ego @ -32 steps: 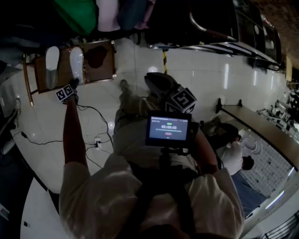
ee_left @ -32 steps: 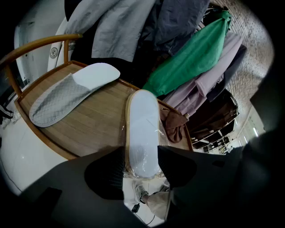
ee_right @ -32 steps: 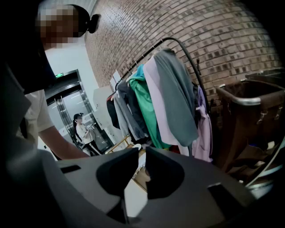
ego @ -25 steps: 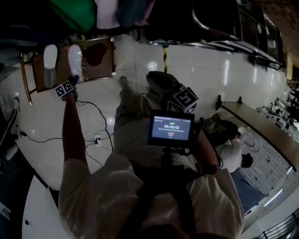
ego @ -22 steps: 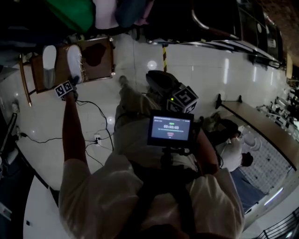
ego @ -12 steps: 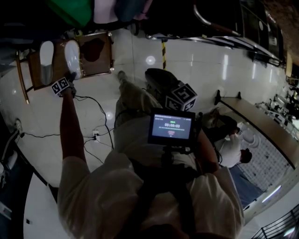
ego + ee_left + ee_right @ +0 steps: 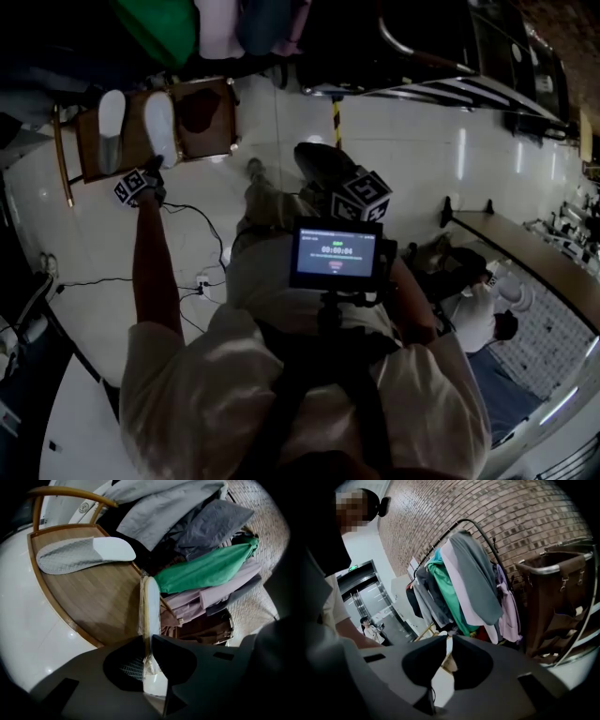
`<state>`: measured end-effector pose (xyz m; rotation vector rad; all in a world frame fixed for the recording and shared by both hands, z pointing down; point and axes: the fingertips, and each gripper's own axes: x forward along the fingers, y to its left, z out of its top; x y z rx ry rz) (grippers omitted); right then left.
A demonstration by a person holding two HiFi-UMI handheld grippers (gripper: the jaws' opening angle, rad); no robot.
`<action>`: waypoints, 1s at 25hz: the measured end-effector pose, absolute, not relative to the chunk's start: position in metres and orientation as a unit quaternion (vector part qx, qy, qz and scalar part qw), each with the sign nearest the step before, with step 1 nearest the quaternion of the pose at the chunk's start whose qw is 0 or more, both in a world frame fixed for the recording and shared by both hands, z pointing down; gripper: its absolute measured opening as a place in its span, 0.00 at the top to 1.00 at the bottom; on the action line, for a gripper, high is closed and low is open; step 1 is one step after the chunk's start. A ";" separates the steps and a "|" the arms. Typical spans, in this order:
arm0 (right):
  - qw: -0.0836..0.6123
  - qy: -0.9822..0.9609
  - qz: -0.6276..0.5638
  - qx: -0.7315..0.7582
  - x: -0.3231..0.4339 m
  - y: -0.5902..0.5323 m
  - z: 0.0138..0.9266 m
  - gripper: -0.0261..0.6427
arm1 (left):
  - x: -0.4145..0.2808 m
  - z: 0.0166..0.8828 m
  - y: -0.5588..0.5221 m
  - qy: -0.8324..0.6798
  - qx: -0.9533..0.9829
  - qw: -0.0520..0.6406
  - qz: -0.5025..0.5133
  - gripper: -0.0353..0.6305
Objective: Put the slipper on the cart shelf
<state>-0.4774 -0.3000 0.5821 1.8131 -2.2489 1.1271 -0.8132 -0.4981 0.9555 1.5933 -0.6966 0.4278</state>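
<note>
White tiled floor (image 7: pixel 394 159), wooden shelf (image 7: pixel 103 606) beside hanging clothes (image 7: pixel 201 569). Our left gripper (image 7: pixel 146 641) jaws have just been closing and grasp the slipper (image 7: pixel 151 606), edge-on over the shelf. Second slipper (image 7: pixel 84 555) lies flat there. Right gripper (image 7: pixel 449 641) clenched on nothing.

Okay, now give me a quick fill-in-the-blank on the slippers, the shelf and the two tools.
1. The left tool is shut on a ___.
2. The other slipper lies flat on the ___ shelf.
3. The right tool holds ___.
4. The brightest hanging garment is ___.
Missing words: slipper; wooden; nothing; green.
The left tool's jaws have just been closing, that slipper between them.
</note>
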 end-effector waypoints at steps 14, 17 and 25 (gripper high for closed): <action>0.007 -0.760 0.350 0.547 -0.503 -0.303 0.573 0.88 | -0.760 0.822 -0.445 -0.234 0.745 0.625 0.024 0.87; 0.004 -0.761 0.356 0.542 -0.508 -0.309 0.577 0.88 | -0.748 0.785 -0.424 -0.230 0.760 0.607 0.022 0.87; 0.027 -0.788 0.365 0.495 -0.540 -0.321 0.581 0.78 | -0.714 0.707 -0.386 -0.179 0.778 0.602 -0.030 0.87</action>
